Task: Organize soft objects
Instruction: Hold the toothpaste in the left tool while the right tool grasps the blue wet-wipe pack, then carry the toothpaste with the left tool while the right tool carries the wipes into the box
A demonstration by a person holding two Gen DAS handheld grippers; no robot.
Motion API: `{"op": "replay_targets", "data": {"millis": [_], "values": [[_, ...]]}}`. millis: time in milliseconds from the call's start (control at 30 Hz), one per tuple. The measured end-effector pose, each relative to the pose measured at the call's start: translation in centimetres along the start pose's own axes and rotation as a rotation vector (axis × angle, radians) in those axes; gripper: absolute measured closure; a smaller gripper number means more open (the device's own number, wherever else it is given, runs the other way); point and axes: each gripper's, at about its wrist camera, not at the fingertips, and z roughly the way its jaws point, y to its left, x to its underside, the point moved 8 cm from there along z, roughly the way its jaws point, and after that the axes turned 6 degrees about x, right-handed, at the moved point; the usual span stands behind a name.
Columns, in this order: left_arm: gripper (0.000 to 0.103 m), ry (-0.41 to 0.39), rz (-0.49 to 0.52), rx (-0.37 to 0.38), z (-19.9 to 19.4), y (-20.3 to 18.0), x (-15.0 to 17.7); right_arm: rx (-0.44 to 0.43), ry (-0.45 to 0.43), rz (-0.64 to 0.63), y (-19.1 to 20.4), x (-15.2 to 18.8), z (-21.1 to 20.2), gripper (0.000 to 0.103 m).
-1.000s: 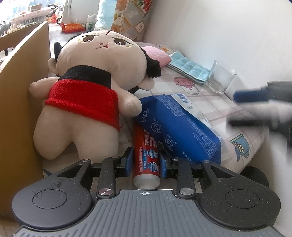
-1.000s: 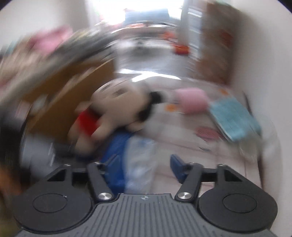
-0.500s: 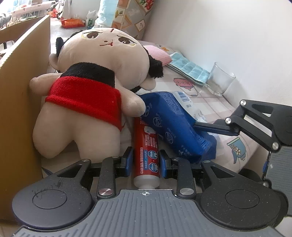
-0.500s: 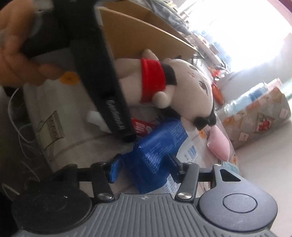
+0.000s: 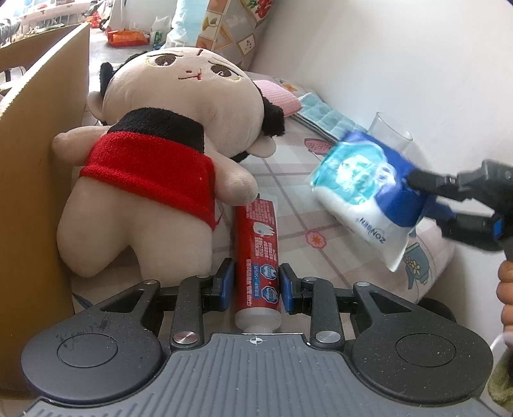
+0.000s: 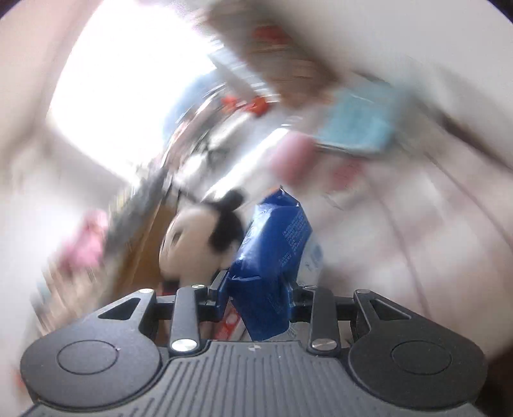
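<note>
A big plush doll (image 5: 166, 154) in a red and black top lies on the patterned bed sheet, leaning against a cardboard box (image 5: 32, 192). Beside it lies a red toothpaste tube (image 5: 256, 243); my left gripper (image 5: 256, 282) is shut on its lower end. At the right my right gripper (image 5: 423, 199) holds a blue and white tissue pack (image 5: 362, 186) in the air above the sheet. The right wrist view is blurred, but the blue pack (image 6: 272, 256) sits between the pads of the right gripper (image 6: 256, 295), whose jaws are closing on it. The doll's head (image 6: 198, 243) shows behind.
A clear glass (image 5: 389, 131) stands by the white wall behind the lifted pack. A pink cushion (image 5: 279, 96) and a light-blue quilted pad (image 5: 323, 115) lie further back. A patterned pillow (image 5: 231, 25) leans at the far end. A hand (image 5: 505, 288) shows at the right edge.
The right gripper came in from the right, closed on the blue pack beside the tube and lifted it up and to the right. The left gripper stayed on the tube.
</note>
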Motion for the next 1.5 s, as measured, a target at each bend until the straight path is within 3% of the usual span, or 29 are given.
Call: {"op": "replay_targets", "data": {"millis": [100,200,300,433,500,700,900,1033,1100,1267,1300,1367,1500], "values": [[0.074,-0.001,0.003,-0.001,0.0,0.0,0.0,0.115,-0.035,0.032,-2.3,-0.2,-1.6,0.062],[0.074,-0.001,0.009,-0.004,0.0,-0.1,0.0,0.276,-0.075,-0.074,-2.5,-0.4,-3.6,0.043],[0.074,0.002,0.018,-0.012,0.1,-0.3,0.0,0.376,-0.122,-0.201,-1.2,-1.0,-5.0,0.033],[0.074,0.011,0.011,-0.03,0.3,-0.7,-0.2,0.437,-0.109,-0.356,1.1,-1.5,-4.2,0.008],[0.074,0.016,0.003,-0.039,0.3,-0.9,-0.2,0.447,-0.073,-0.394,1.7,-1.9,-2.1,0.004],[0.068,0.036,-0.024,-0.017,0.3,-1.8,-0.1,0.502,0.058,-0.536,2.3,-2.0,4.1,0.004],[0.06,0.062,0.003,-0.039,1.4,-2.7,-0.5,0.553,0.112,-0.616,1.8,-1.3,6.9,0.0],[0.063,0.064,0.042,-0.09,2.2,-3.2,-0.9,0.583,0.123,-0.66,1.6,-1.3,7.7,0.0],[0.073,0.062,0.057,-0.114,2.2,-3.3,-0.8,0.599,0.14,-0.668,1.2,-1.5,8.2,0.0],[0.074,0.057,0.081,-0.137,2.2,-3.2,-0.9,0.574,0.204,-0.594,-0.6,-2.2,9.5,0.001],[0.075,0.053,0.076,-0.136,2.2,-3.1,-0.9,0.566,0.192,-0.596,-0.6,-2.2,9.4,0.004],[0.075,0.04,0.063,-0.129,2.1,-3.0,-1.0,0.548,0.168,-0.616,-0.2,-2.0,9.0,0.022],[0.075,0.034,0.021,-0.083,1.7,-2.5,-0.9,0.496,0.132,-0.519,-0.1,-2.4,7.6,0.025]]}}
